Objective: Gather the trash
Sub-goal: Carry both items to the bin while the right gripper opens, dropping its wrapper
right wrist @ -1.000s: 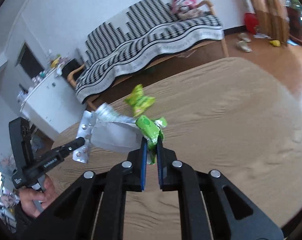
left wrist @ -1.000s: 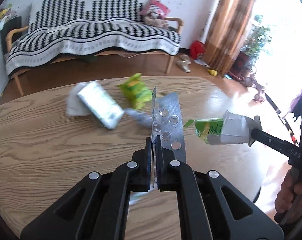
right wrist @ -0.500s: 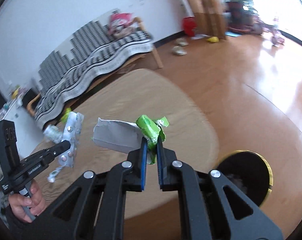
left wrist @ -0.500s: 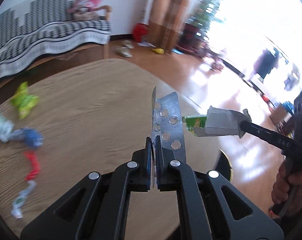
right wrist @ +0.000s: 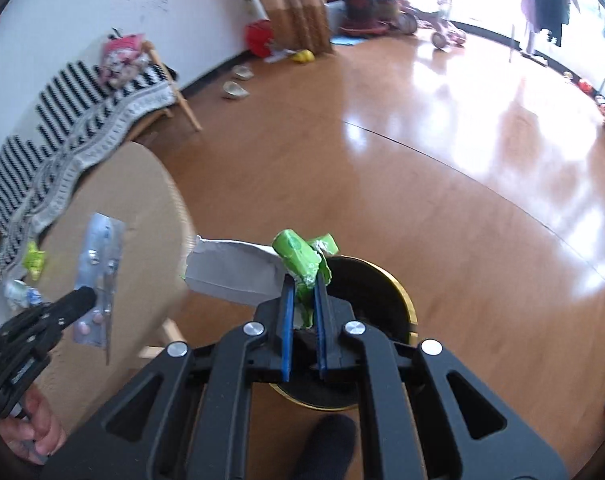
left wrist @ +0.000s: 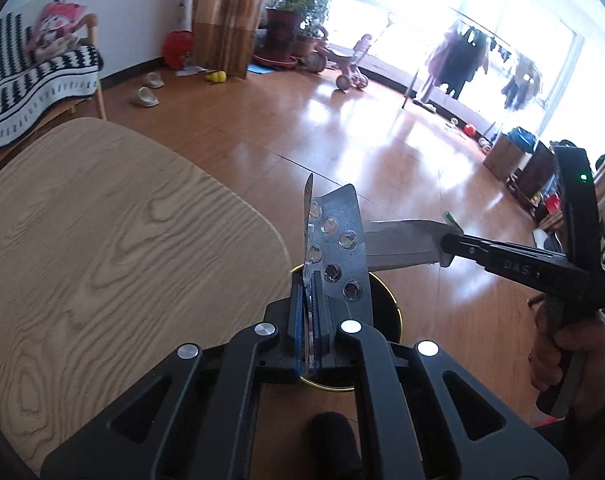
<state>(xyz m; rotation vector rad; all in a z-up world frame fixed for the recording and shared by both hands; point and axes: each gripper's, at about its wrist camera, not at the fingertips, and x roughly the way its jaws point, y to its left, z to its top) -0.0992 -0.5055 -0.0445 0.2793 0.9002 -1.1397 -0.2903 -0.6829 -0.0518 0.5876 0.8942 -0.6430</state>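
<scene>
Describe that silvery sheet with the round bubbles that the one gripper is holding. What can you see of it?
It is a blister pack, the kind pills come in: a thin, silvery foil-like sheet with round pockets in two rows, most looking pressed out and empty. It stands nearly upright, pinched at its lower edge between the shut fingers of the left gripper, with a second thin sheet edge-on beside it. It is held in the air past the table edge, above the black, gold-rimmed bin on the floor.

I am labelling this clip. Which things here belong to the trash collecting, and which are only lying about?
Job:
left gripper clamping blister pack
right gripper clamping green-and-white carton
black bin
trash on the table

Lying about:
slippers
tricycle
plush toy
</scene>
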